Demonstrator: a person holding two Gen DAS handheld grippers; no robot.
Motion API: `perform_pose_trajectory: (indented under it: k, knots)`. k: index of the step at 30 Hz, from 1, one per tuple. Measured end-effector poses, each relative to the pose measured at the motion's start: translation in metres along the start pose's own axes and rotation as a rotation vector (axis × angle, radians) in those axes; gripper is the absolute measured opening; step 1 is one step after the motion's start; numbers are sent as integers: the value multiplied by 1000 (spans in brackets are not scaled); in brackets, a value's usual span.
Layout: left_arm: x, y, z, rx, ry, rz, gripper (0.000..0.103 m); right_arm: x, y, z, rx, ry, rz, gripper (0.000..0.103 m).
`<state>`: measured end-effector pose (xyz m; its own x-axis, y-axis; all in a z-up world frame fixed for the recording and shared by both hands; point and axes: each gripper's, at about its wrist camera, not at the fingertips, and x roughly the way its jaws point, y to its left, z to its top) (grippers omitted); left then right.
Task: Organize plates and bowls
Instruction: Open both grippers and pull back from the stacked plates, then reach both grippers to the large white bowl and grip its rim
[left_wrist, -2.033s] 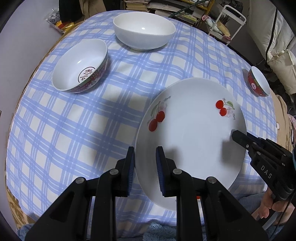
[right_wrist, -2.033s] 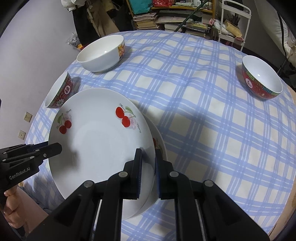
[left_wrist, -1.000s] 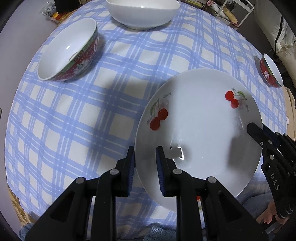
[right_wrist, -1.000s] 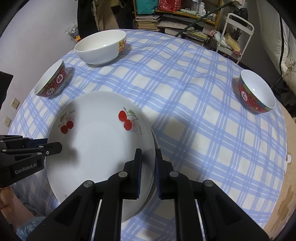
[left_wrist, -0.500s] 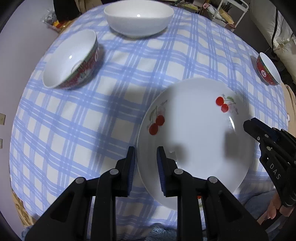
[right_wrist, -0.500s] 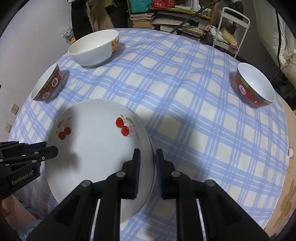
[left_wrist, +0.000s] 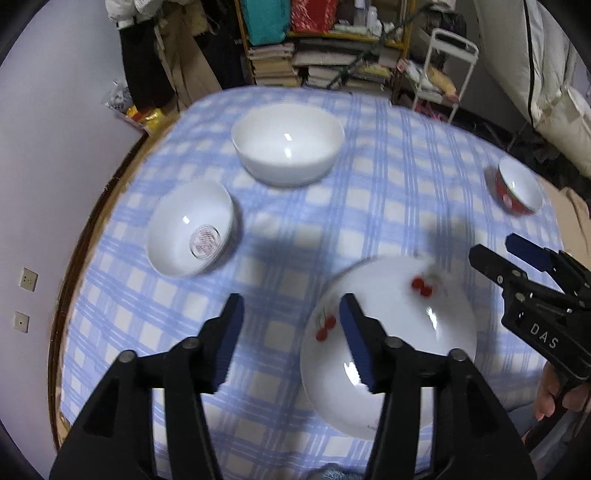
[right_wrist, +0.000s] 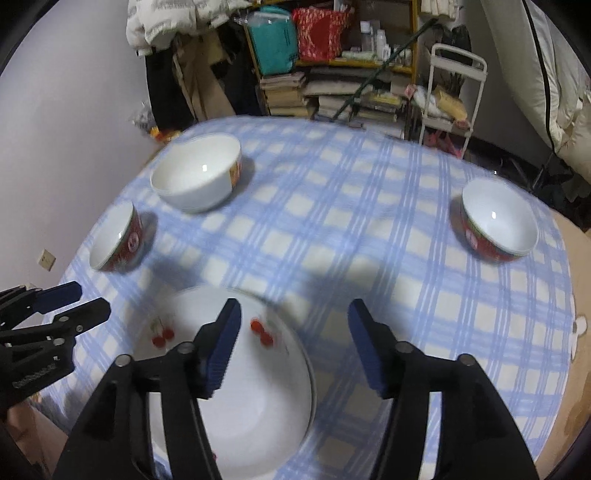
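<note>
Both grippers hang above the near edge of the bench (left_wrist: 388, 177), which is covered in a blue-and-white check cloth, and both views are somewhat motion-blurred. In the left wrist view the left gripper (left_wrist: 291, 314) fills the bottom centre of the frame, its jaws spread wide apart with nothing between them; its right finger overlaps the left edge of the cherry plate (left_wrist: 399, 332), which lies flat on the cloth at lower right. At the right edge of that frame the right gripper (left_wrist: 506, 254) reaches in from the side, tilted toward upper left, jaws parted, with a bit of the person's hand (left_wrist: 550, 395) visible under it.

In the right wrist view the right gripper (right_wrist: 293, 321) sits at bottom centre, jaws wide open and holding nothing, above the far right part of the cherry plate (right_wrist: 243, 398). A second rim seems to show beneath that plate at its right side, though blur makes it hard to be sure. The left gripper (right_wrist: 79, 301) enters at the left edge, jaws parted.

Beyond, the large white bowl (left_wrist: 288, 144) stands at upper centre of the left view, a red-patterned bowl (left_wrist: 192, 232) left of middle, and another red bowl (left_wrist: 517, 192) at the upper right.
</note>
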<state>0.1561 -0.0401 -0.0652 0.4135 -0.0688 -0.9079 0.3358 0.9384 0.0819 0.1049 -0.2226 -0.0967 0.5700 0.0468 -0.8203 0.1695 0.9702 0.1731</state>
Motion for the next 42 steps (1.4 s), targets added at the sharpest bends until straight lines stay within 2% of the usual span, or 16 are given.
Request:
perform_pose_trajectory:
  k: [1,3,6,7,14,21,25,29,35,38,40,41,42]
  knots:
    - [-4,3,5,-6,-12,3,63,-3,-1,6,3,-18,-1,81]
    - [-10,10,16,-21,-36,19,76,-8,-3,13,10,-48,4,90]
    - [-18,19,30,-23,-69,49,83,-13,-7,26,21,-90,24,102]
    - [-20,21,36,-24,-75,51,83,-14,-7,31,20,-102,30,103]
    - [-15,48,68,-68,-68,72,85,-5,-8,63,32,-141,58,103]
    - [21,83,96,-150,-36,106,85,28,-4,100,12,-121,82,103]
    - [44,96,111,-175,-24,97,85,52,-2,122,23,-96,116,103]
    - [70,104,128,-191,-3,53,85,81,5,142,23,-56,137,103]
    - [104,106,145,-191,30,35,85,119,17,152,36,15,181,103]
    - [115,104,149,-189,57,10,84,137,24,152,37,64,211,94]
    - [120,102,150,-180,61,-7,74,149,26,150,55,107,221,82]
    - [125,99,151,-166,75,-15,67,156,26,149,75,137,230,78]
    - [128,98,152,-157,85,-20,56,164,25,147,98,167,246,71]
